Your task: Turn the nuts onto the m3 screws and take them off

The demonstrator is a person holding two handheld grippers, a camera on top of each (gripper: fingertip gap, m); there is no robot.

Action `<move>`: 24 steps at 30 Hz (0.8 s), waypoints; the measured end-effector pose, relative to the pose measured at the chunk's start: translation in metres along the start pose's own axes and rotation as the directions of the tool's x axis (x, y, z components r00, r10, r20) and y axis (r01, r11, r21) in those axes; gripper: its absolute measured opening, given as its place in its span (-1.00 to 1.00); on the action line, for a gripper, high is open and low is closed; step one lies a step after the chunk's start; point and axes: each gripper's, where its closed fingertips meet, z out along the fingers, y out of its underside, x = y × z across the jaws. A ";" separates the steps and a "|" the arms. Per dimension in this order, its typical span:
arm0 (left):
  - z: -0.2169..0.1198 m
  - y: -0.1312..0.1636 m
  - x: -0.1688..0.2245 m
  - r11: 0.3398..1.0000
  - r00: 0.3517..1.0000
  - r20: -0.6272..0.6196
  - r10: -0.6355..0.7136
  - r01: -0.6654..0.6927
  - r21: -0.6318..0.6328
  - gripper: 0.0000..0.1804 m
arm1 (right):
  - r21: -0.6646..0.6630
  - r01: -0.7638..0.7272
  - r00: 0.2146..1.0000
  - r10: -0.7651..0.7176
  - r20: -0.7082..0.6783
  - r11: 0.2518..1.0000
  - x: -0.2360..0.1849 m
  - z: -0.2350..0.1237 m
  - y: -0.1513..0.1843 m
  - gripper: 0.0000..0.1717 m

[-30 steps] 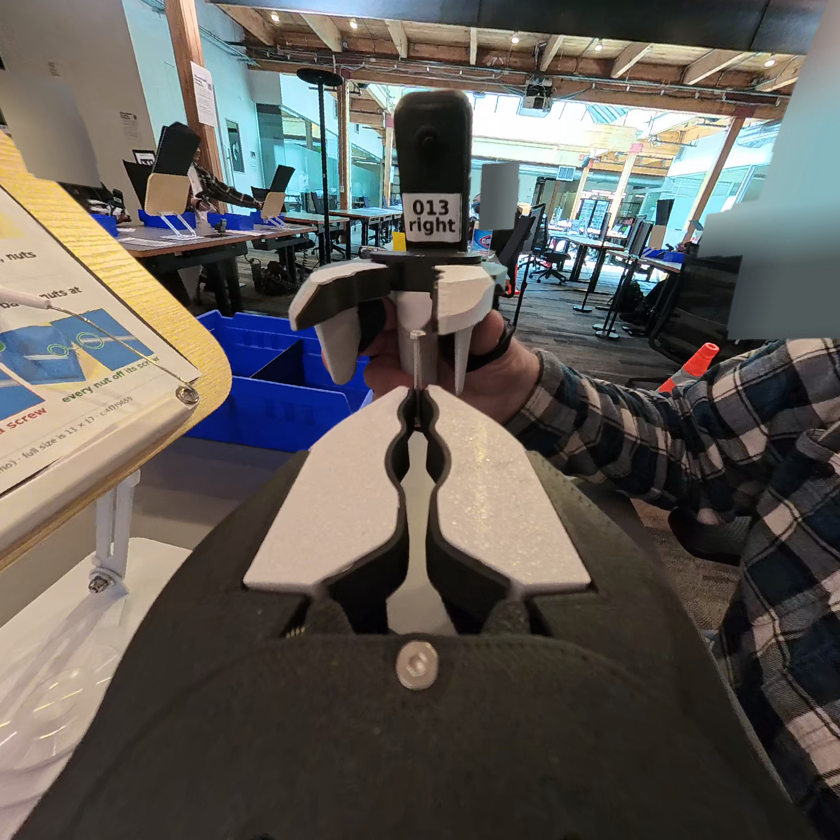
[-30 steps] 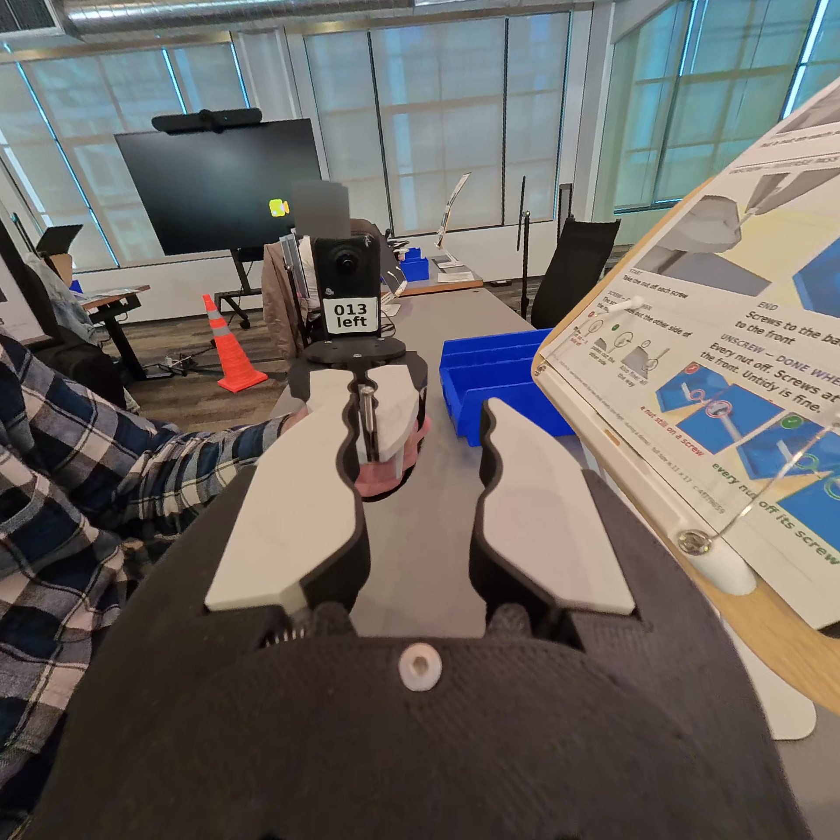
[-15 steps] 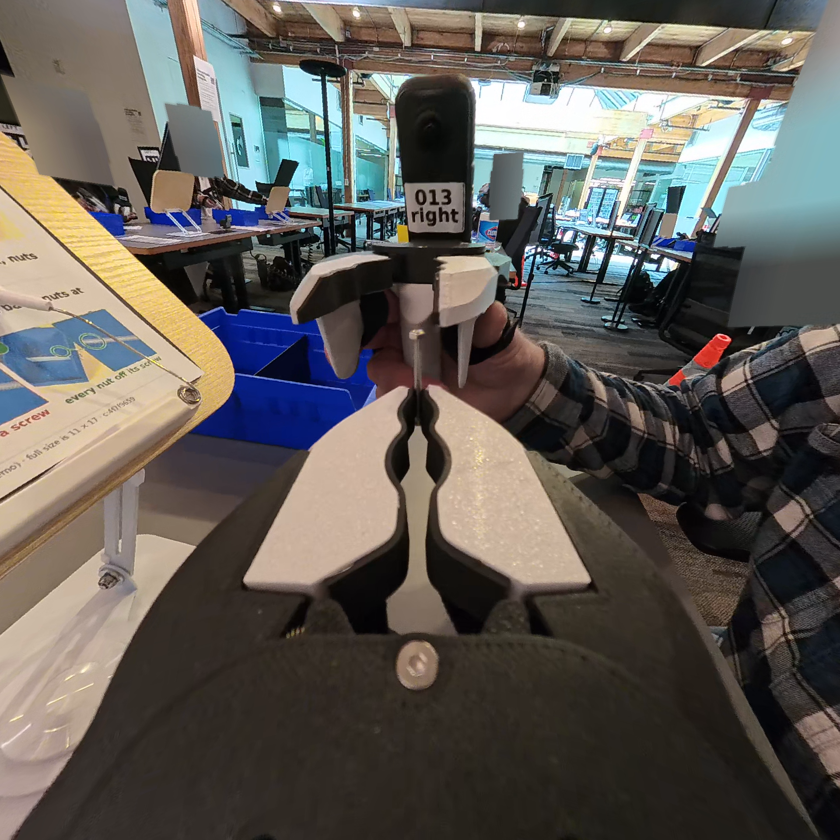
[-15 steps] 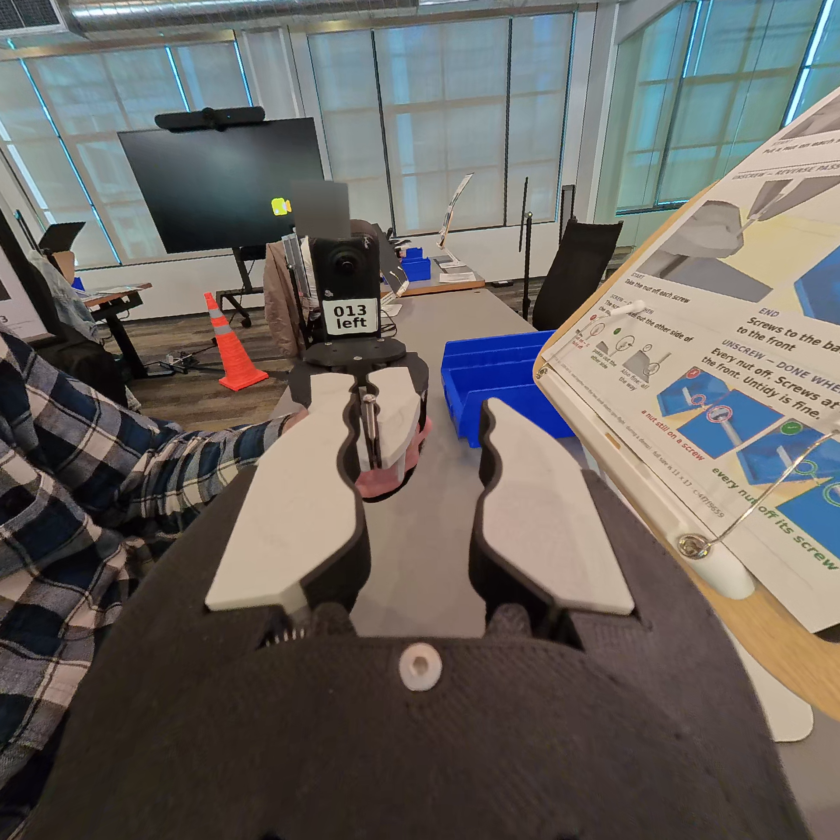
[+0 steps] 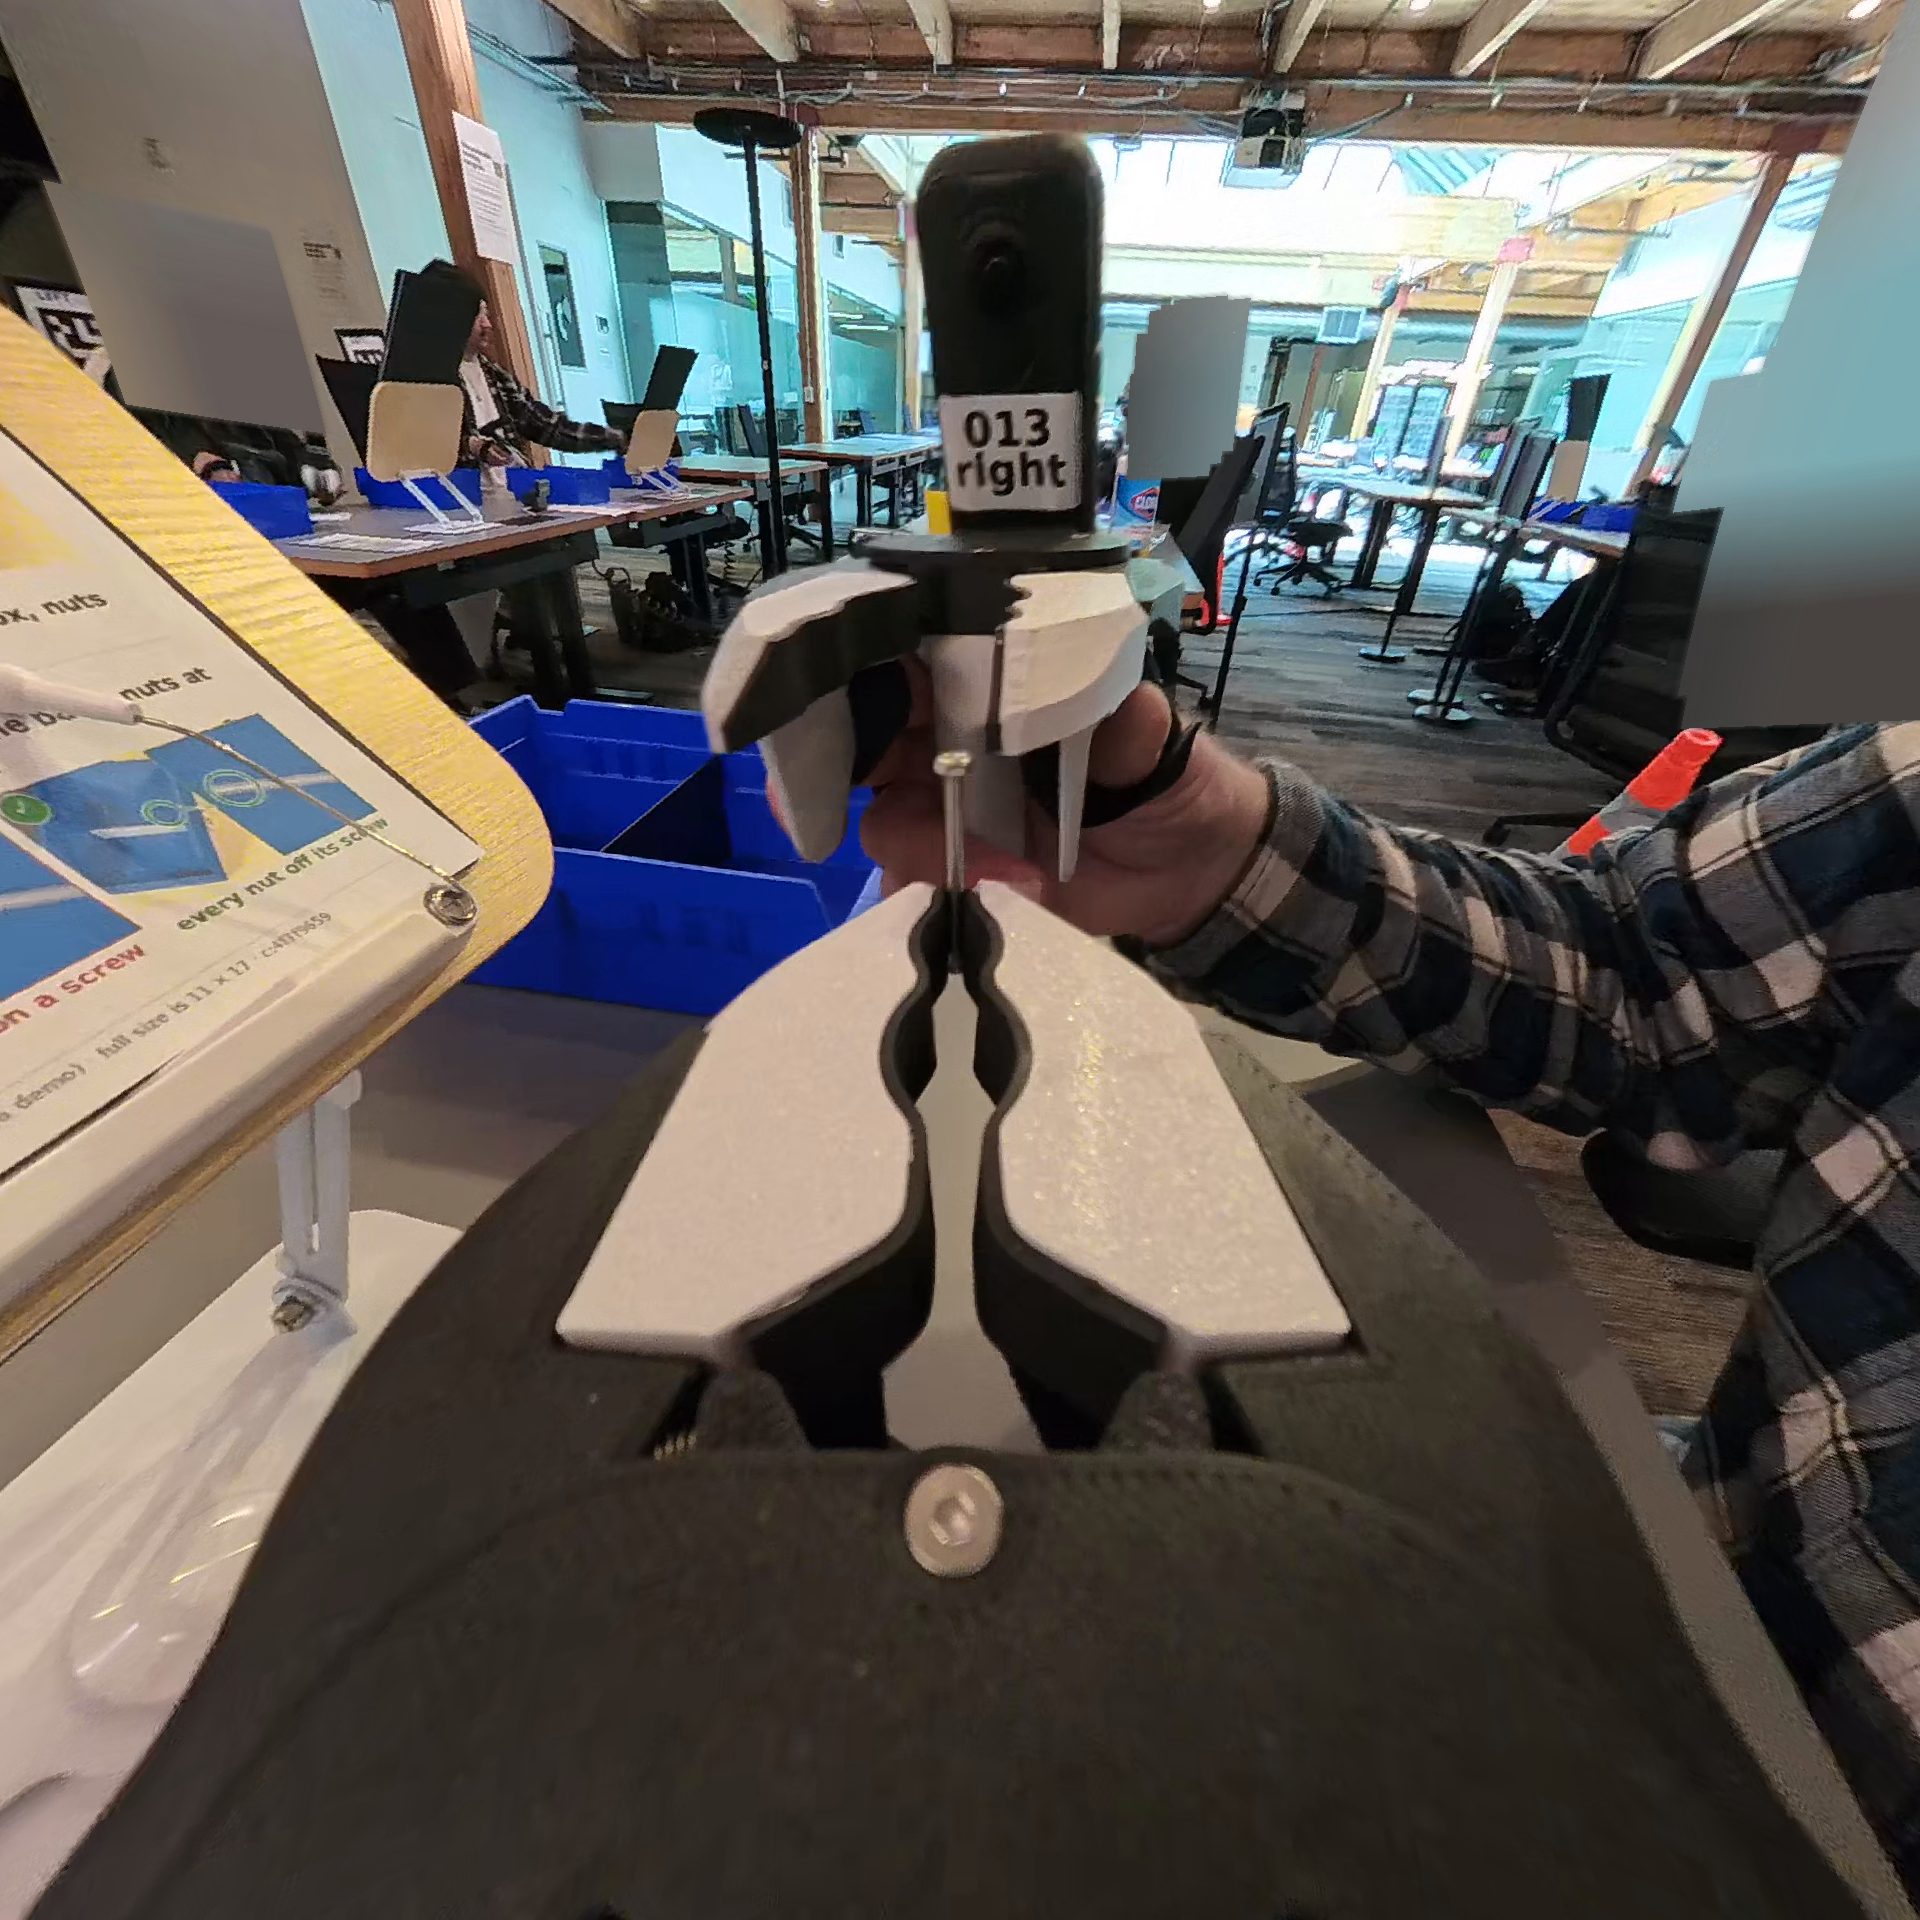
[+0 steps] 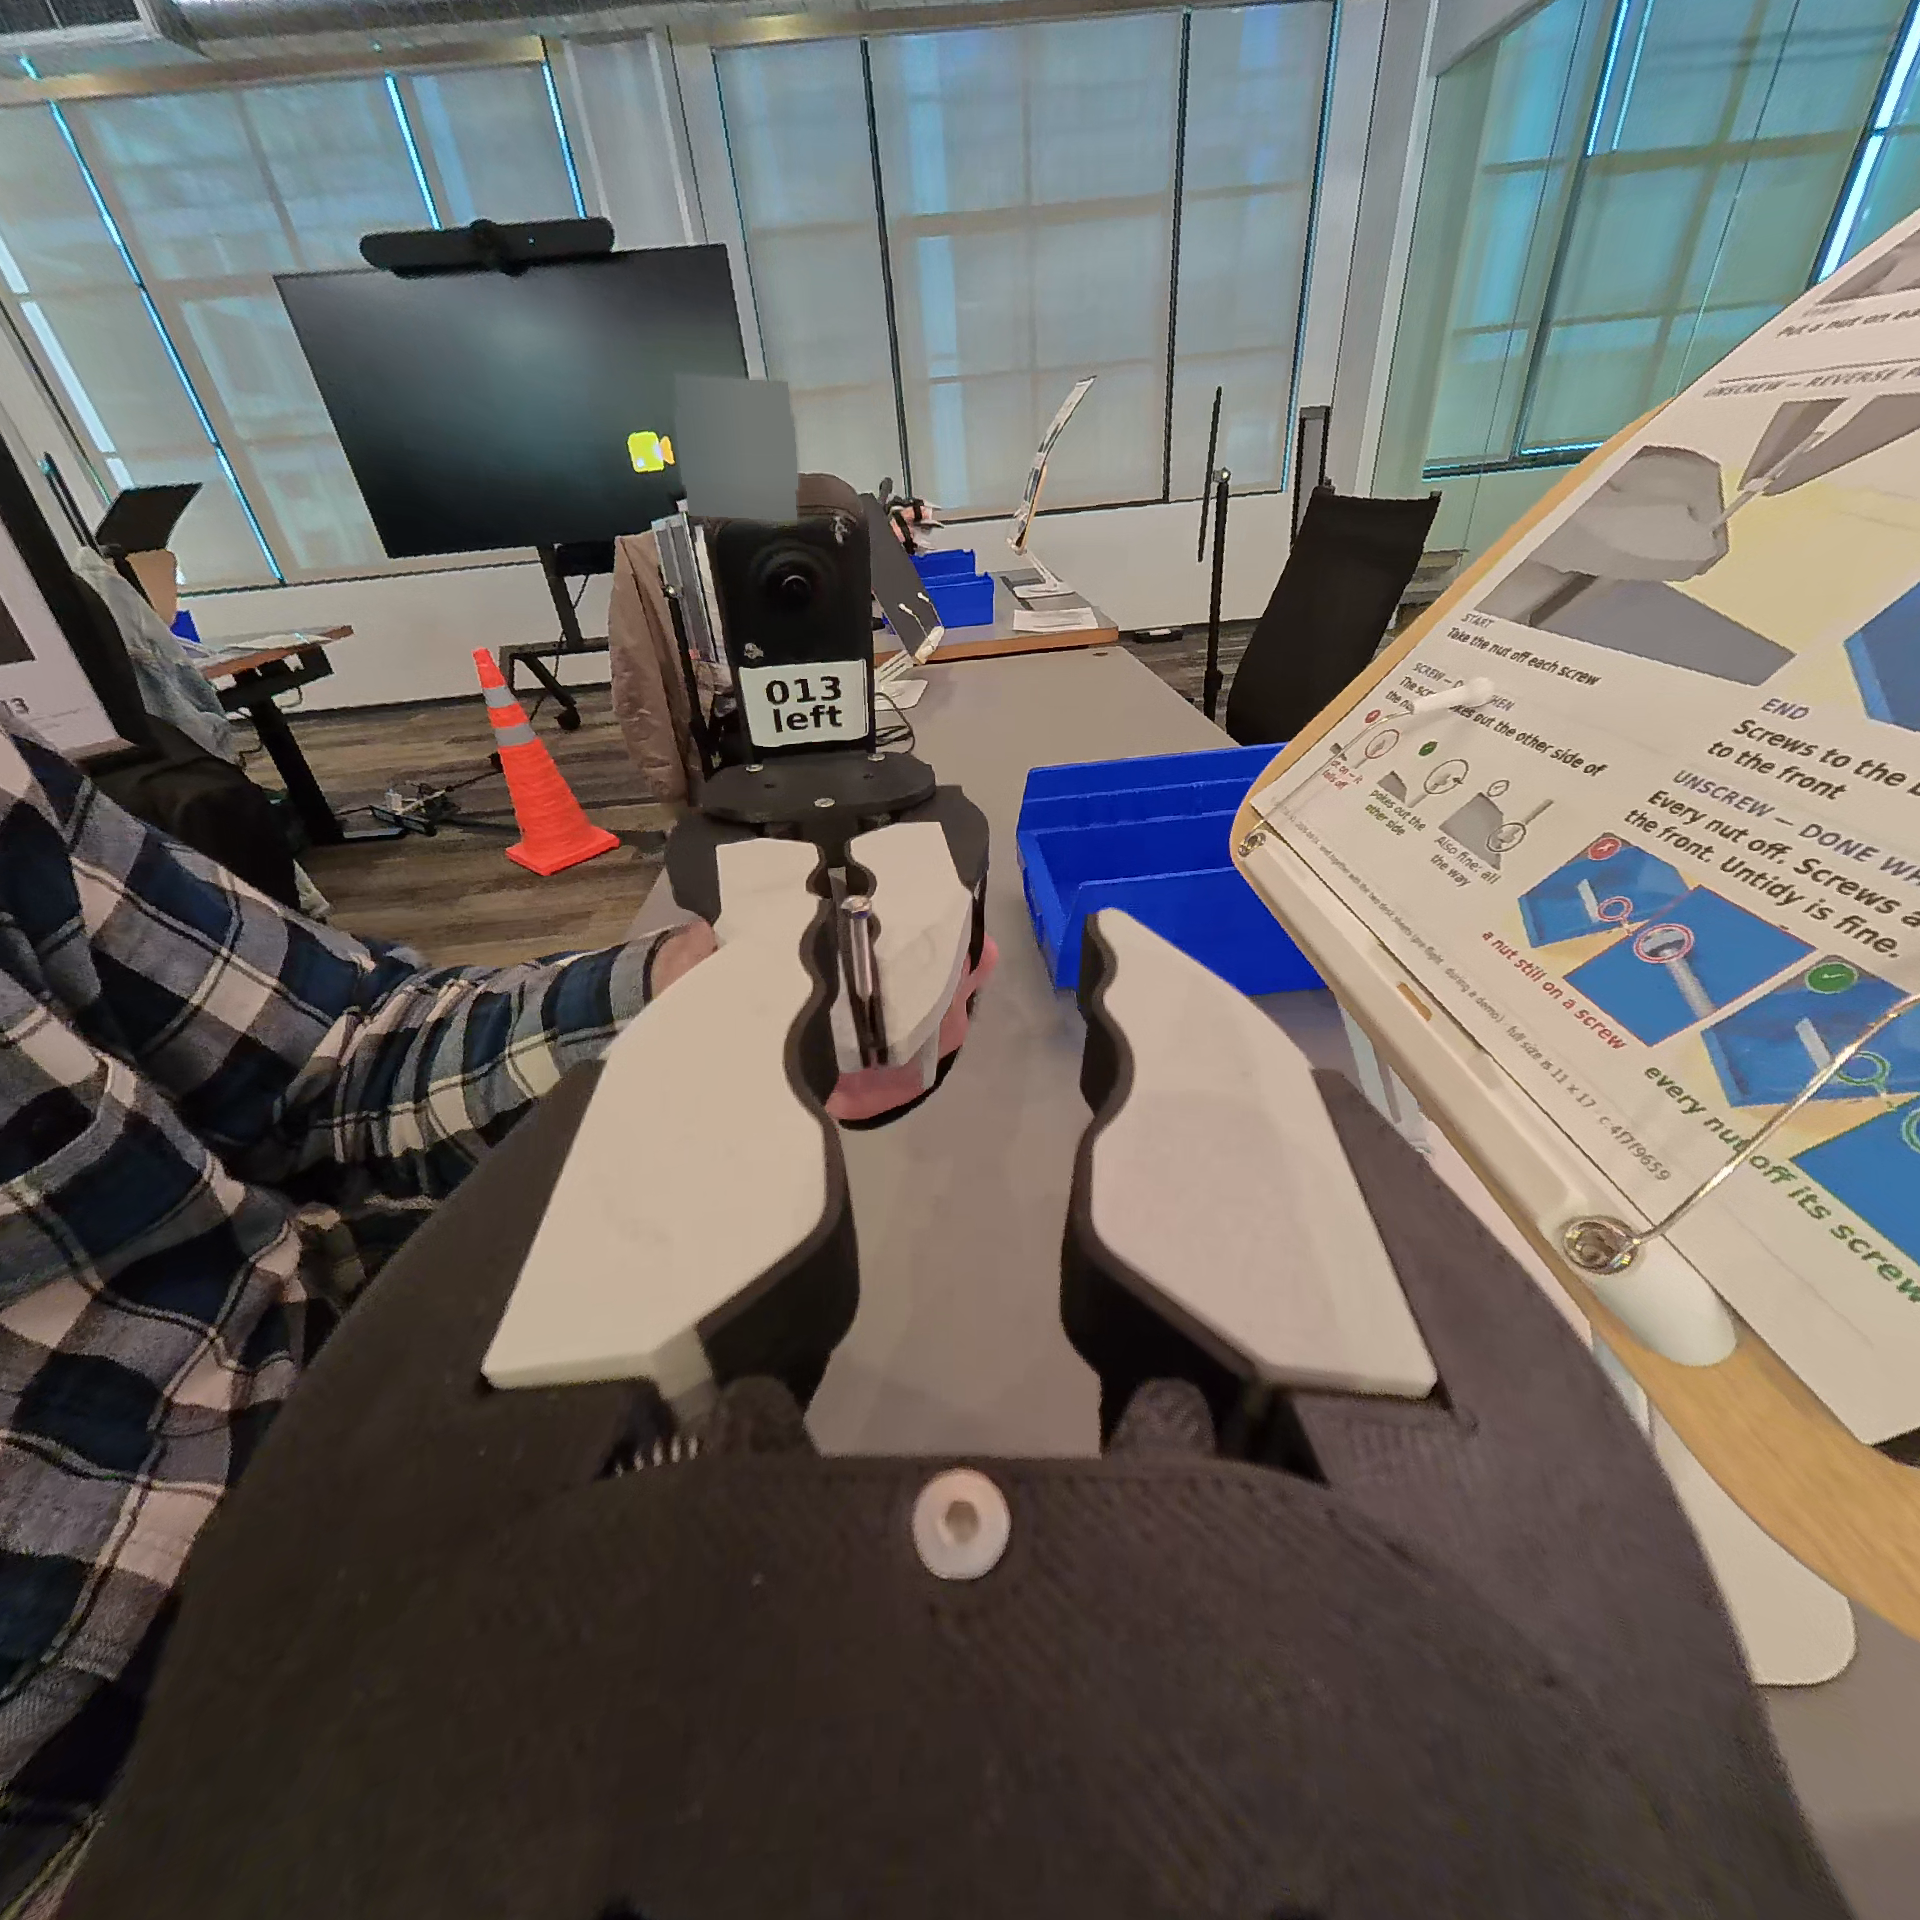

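Left gripper: the black-and-white two-finger left gripper point(image 5: 954, 914) is seen closed, its white fingertips point(image 5: 1013, 920) pressed on the shank of a thin silver metal screw point(image 5: 951, 821) that stands upright out of the tips, head uppermost.
Right gripper: the matching black-and-white right gripper point(image 6: 961, 997) is held with its jaws wide apart and nothing is gripped between them; the grey tabletop point(image 6: 956, 1226) is seen through the gap.
Facing: the two grippers are pointed at each other, near but apart; no contact between the right fingers and the screw is shown.
Screw position: the screw is held in the air above the tabletop, between the two grippers, outside the bin.
Nut: none is seen on the exposed shank; the part hidden inside the tips cannot be told.
Progress: no goal is stated, so only this is judged: one screw is secured in one gripper and the other gripper is left free.
Beside: a tilted wooden board carrying a printed instruction sheet point(image 6: 1683, 831) is set on a white stand at the table's edge.
Beyond: a blue plastic divided bin point(image 5: 665, 883) is placed on the tabletop behind the grippers; its contents cannot be told.
Far: an orange traffic cone point(image 6: 535, 790) is stood on the floor.
Count: two grippers, one screw, one bin near by, one board, one cone.
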 end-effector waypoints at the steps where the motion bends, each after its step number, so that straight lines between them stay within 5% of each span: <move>1: -0.001 0.000 -0.002 1.000 1.000 0.019 0.016 -0.016 -0.012 -0.98 | -0.014 0.008 1.000 -0.008 -0.002 1.000 -0.001 -0.001 0.000 -0.51; 6: -0.004 0.008 -0.017 0.965 0.960 0.176 0.216 -0.183 -0.186 -0.98 | -0.145 -0.002 0.999 -0.005 -0.052 0.989 -0.004 -0.005 0.010 -0.67; 13: -0.004 0.012 -0.030 0.804 0.786 0.294 0.544 -0.389 -0.450 -0.98 | -0.274 -0.007 0.991 -0.029 -0.127 0.962 -0.007 0.002 0.022 -0.77; 17: -0.002 0.017 -0.032 0.737 0.724 0.292 0.625 -0.426 -0.524 -0.98 | -0.310 -0.016 0.986 -0.036 -0.161 0.950 -0.005 0.003 0.026 -0.84; 24: -0.003 0.017 -0.033 0.714 0.696 0.295 0.655 -0.442 -0.543 -0.98 | -0.344 0.009 0.982 -0.073 -0.174 0.939 -0.002 0.003 0.028 -0.93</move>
